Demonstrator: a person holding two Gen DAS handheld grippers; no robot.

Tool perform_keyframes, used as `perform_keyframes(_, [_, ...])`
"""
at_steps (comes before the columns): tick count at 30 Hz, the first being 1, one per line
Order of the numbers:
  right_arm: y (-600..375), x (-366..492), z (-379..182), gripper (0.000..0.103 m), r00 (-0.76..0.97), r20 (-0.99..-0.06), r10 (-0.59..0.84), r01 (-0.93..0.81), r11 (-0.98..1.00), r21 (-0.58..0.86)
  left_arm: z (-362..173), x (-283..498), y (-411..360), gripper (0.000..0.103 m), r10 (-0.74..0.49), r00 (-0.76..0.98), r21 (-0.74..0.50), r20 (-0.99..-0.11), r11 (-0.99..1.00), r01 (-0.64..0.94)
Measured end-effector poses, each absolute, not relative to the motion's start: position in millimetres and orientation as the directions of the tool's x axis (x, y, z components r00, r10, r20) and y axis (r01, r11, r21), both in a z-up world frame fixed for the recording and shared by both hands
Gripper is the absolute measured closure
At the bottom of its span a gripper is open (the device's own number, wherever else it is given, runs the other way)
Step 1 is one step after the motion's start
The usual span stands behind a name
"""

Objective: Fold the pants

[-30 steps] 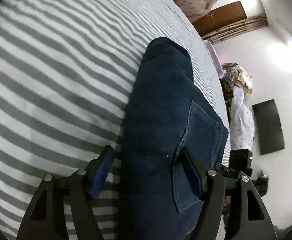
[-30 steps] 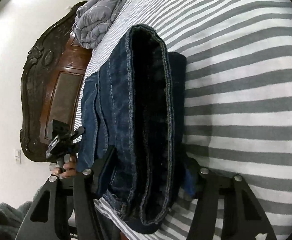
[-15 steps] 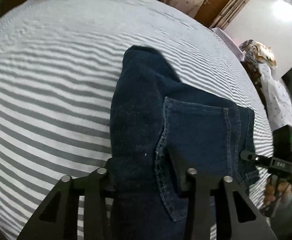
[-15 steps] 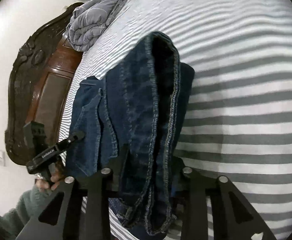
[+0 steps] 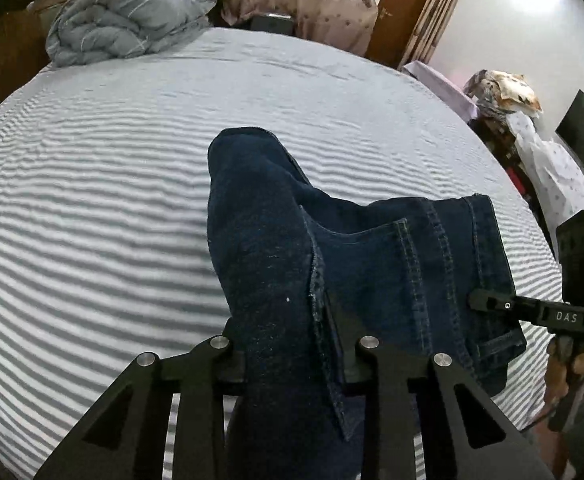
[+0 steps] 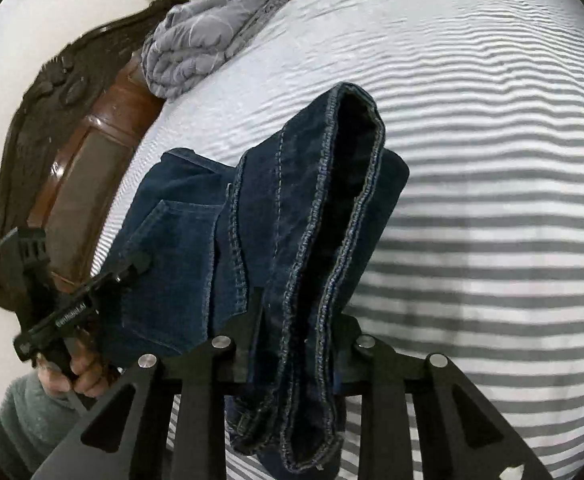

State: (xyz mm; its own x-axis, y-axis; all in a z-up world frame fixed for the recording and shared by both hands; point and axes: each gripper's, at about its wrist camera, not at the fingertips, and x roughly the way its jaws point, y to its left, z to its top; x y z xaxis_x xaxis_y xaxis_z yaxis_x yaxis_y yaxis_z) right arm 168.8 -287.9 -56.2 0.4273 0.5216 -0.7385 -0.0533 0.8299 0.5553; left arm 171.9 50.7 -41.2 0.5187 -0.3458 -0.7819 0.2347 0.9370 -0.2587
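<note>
Dark blue denim pants (image 5: 332,264) are folded into a thick bundle above the grey-and-white striped bed (image 5: 91,200). My left gripper (image 5: 292,360) is shut on the folded side with the back pocket. My right gripper (image 6: 292,356) is shut on the hem edges of the pants (image 6: 316,240) at the other side. Both hold the bundle lifted off the sheet. The right gripper shows at the right of the left wrist view (image 5: 532,312); the left gripper shows at the left of the right wrist view (image 6: 83,300).
A crumpled grey quilt (image 5: 127,20) lies at the far edge of the bed, also in the right wrist view (image 6: 207,36). A dark carved wooden headboard (image 6: 63,152) stands beyond. A door (image 5: 404,8), curtain and cluttered shelf (image 5: 504,92) line the far wall.
Both grippers closed from open onto the pants and raised the bundle off the sheet; the view has tilted up so more of the bed and room shows.
</note>
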Motion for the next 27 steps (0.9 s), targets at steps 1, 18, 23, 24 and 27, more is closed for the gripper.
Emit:
perform_keyframes(1, [-290.1,170.3,-53.5,0.079,0.435,-0.736,0.518,-0.055,0.832,0.553,-39.1,175.6,49.3,0.075,-0.349,0.523,-0.265,-0.778,0.936,0.232])
perform_keyframes(18, [-326.5,214.4,-30.4,0.079,0.471,-0.751,0.462,-0.038,0.862,0.506,-23.3,235.2,4.0,0.075,-0.329,0.526,-0.23,-0.784,0.942,0.245])
perform_keyframes(23, [-335.5,230.5,-37.1,0.079,0.461,-0.768,0.445,-0.029,0.872,0.488,-33.9,255.1,-5.0,0.075,-0.34,0.509,-0.252,-0.79,0.938,0.236])
perform_keyframes(24, [-336.7,233.5,-38.4,0.079,0.461,-0.769,0.443,-0.026,0.873,0.488,-35.9,257.9,-7.2,0.075,-0.34,0.507,-0.252,-0.792,0.938,0.236])
perform_keyframes(27, [-339.5,240.5,-43.3,0.079,0.46,-0.771,0.439,-0.014,0.872,0.489,-40.5,268.8,-11.6,0.075,-0.34,0.499,-0.256,-0.797,0.939,0.232])
